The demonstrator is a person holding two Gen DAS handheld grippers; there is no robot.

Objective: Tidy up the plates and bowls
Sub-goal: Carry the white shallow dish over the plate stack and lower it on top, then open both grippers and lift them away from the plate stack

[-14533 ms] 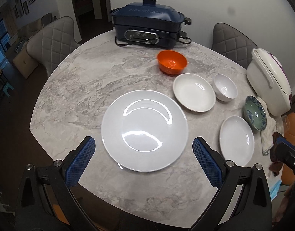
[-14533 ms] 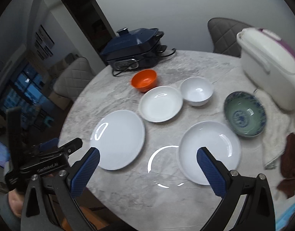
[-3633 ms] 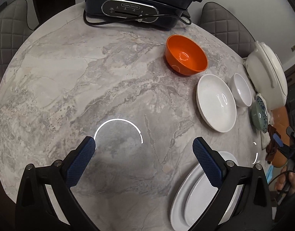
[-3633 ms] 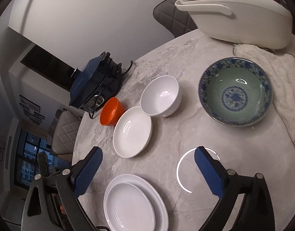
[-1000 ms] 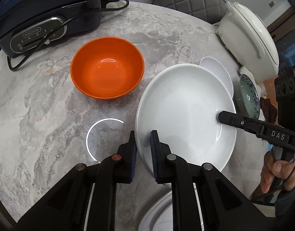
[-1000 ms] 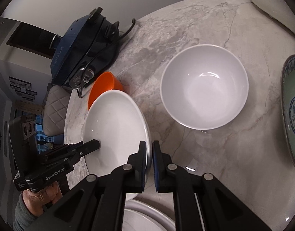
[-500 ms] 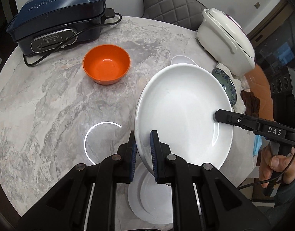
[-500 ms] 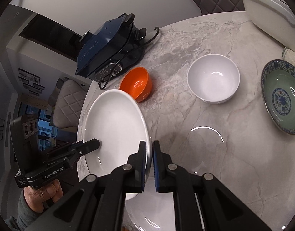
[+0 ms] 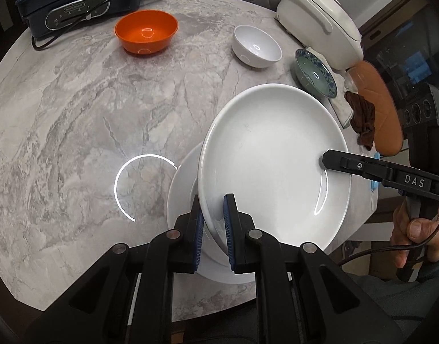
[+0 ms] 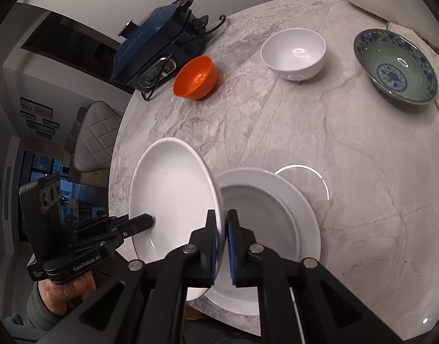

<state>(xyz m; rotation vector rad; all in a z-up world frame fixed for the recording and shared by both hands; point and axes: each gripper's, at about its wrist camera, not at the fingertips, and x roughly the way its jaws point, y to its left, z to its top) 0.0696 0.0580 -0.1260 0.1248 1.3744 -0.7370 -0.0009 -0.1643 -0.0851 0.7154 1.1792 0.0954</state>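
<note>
A deep white plate (image 9: 273, 166) hangs tilted just above a stack of two white plates (image 9: 182, 189) near the table's front edge. My left gripper (image 9: 213, 203) is shut on its near rim. My right gripper (image 10: 221, 215) is shut on the opposite rim of the same plate (image 10: 173, 195). In the right wrist view the stack (image 10: 279, 197) lies right beside the held plate. An orange bowl (image 9: 146, 31), a white bowl (image 9: 256, 46) and a blue-patterned green bowl (image 9: 315, 73) stand farther back on the marble table (image 9: 76, 114).
A dark blue electric cooker (image 9: 76, 3) with its cord sits at the far left, and a white rice cooker (image 9: 316, 20) at the far right. A cloth (image 9: 361, 114) lies by the patterned bowl. A person's hand (image 9: 414, 229) grips the right tool.
Both grippers have carried the deep plate back from beside the orange bowl toward the front edge. It now hangs over the stacked plates, and the white bowl is uncovered.
</note>
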